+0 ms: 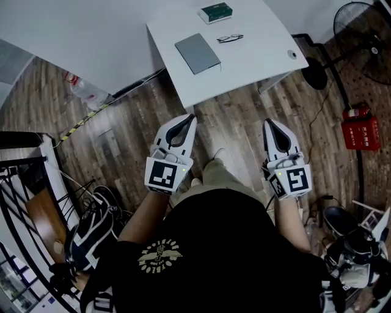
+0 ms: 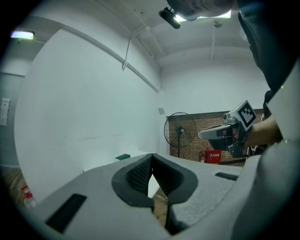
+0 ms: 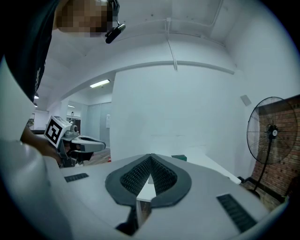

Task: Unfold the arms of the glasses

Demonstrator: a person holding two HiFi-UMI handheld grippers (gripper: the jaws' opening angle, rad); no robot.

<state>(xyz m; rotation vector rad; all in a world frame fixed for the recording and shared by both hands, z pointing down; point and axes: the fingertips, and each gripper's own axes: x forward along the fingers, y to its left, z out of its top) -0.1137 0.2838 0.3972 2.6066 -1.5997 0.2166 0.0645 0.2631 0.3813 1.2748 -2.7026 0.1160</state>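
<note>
Left gripper (image 1: 191,117) and right gripper (image 1: 268,121) hang clenched and empty over open floor (image 1: 235,113), short of the table's (image 1: 256,64) near edge. Glasses (image 1: 230,38) lie far back, beside a grey pad (image 1: 197,53).

Green box (image 1: 215,11), grey notebook (image 1: 197,53), fan (image 1: 360,24)

No legible text — white lettering on red box (image 1: 361,132) too small to read.
</note>
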